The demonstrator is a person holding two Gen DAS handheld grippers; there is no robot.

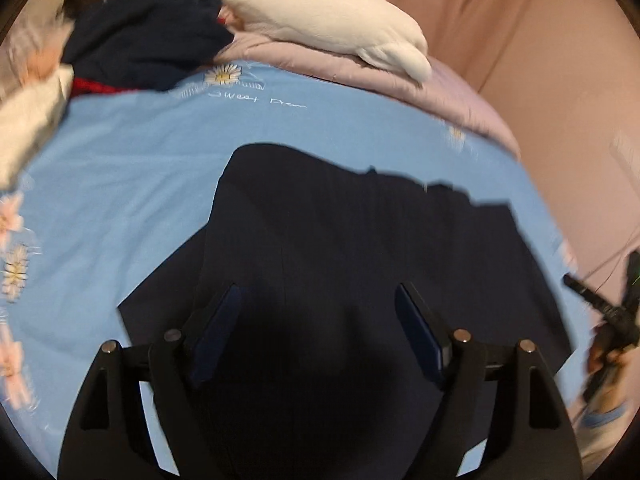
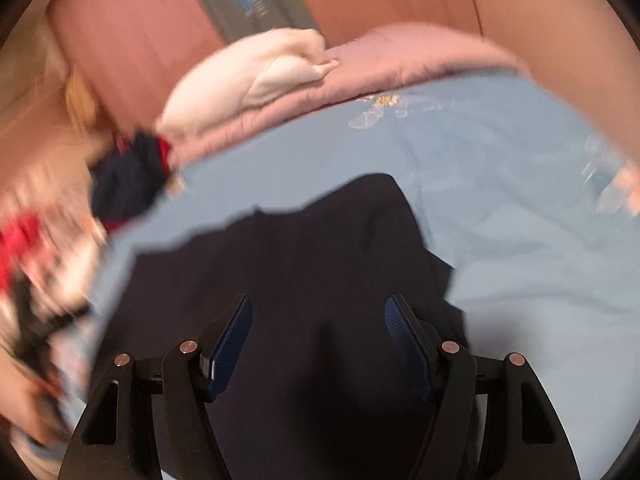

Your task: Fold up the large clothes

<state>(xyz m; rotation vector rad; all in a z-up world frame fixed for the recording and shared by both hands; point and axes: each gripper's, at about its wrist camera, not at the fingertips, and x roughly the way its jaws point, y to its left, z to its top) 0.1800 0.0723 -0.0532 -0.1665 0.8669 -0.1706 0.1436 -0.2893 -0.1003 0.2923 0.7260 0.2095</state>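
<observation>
Nearest the lenses, the left gripper point(image 1: 318, 316) and the right gripper point(image 2: 318, 330) both hang with jaws well apart and nothing between the blue pads; by the look of it, neither has a hold on the cloth. Just beyond the fingertips the dark navy garment point(image 1: 360, 240) lies spread flat on the light blue daisy-print bedsheet point(image 1: 120, 152), probably laid out so a fold can be made along a straight edge. Farther off, a heap of unfolded clothes point(image 1: 140, 48), navy and red, waits beside a white pillow point(image 1: 328, 28) on a pink quilt point(image 1: 460, 100), with pink curtains point(image 1: 500, 12) behind
</observation>
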